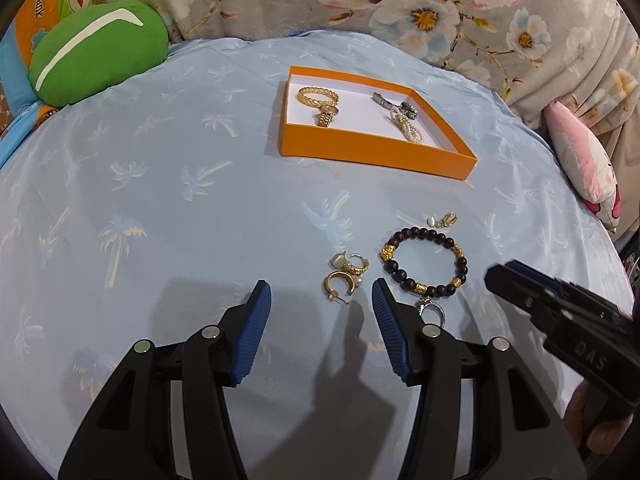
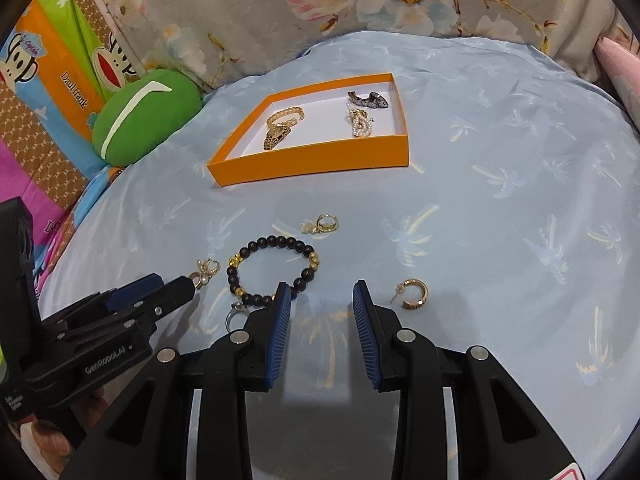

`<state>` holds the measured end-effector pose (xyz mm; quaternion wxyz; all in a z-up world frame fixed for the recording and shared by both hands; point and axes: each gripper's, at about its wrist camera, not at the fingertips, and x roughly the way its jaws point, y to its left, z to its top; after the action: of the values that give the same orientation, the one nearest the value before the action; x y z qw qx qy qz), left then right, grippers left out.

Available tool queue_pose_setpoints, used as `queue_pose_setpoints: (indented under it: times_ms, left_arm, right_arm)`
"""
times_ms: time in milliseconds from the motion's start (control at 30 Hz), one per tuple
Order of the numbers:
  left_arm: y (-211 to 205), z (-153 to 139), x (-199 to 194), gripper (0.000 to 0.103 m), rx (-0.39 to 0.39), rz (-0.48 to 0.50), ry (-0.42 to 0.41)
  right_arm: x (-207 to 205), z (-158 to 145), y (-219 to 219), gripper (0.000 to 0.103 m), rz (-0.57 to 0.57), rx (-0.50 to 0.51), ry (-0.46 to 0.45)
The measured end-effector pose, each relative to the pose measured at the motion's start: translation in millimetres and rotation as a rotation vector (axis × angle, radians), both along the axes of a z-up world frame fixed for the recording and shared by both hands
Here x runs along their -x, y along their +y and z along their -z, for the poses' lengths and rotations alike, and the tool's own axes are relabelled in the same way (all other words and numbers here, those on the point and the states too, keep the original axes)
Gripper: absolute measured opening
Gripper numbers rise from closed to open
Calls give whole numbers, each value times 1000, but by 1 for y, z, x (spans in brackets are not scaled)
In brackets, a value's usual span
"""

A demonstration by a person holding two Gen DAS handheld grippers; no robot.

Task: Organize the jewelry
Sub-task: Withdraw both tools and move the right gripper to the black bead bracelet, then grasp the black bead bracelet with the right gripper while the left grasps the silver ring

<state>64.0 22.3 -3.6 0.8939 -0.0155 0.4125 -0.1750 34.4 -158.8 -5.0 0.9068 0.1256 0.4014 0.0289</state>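
Observation:
An orange box (image 1: 372, 154) (image 2: 312, 162) with a white inside holds a gold watch (image 1: 320, 102) (image 2: 280, 128), a pearl piece (image 1: 408, 128) (image 2: 362, 124) and a dark silver piece (image 1: 396, 104) (image 2: 368, 100). On the blue cloth lie a dark bead bracelet (image 1: 424, 262) (image 2: 272, 270), gold hoop earrings (image 1: 344, 276) (image 2: 414, 294), small gold earrings (image 1: 444, 219) (image 2: 322, 225) and a silver ring (image 1: 432, 312) (image 2: 236, 314). My left gripper (image 1: 320, 292) is open just short of the hoop earrings. My right gripper (image 2: 320, 292) is open and empty, beside the bracelet.
A green cushion (image 1: 96, 52) (image 2: 146, 116) lies at the back left. Flowered bedding (image 1: 440, 12) runs along the back. A pink pillow (image 1: 584, 168) sits at the right. Colourful cartoon fabric (image 2: 40, 100) is at the left.

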Motion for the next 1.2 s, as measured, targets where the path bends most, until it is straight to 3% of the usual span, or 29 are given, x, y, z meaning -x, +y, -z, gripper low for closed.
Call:
queue_pose_setpoints:
  times_ms: [400,467,567,700,933,1200]
  left_arm:
    - [-1,2,0,51,1,14,1]
    - [-1,1,-1,52,0,14,0]
    - [-2,1,0,51,-1,16,0]
    - [-4,1,1,51,-6,23,-3]
    - [-13,-4,15,51,-4,66,-8]
    - [-52,-2,32,51,-24,160,6]
  right_arm:
    - [-33,8,16,31,1,84,36]
    - [-33,8,20,26,0,130,34]
    - [-33,9,24,9,-9,165,37]
    - [-30,9,21,7,-5,167,37]
    - [-2,7,-6,6,68,130,26]
    - [45,8,-24,7,81,98,41]
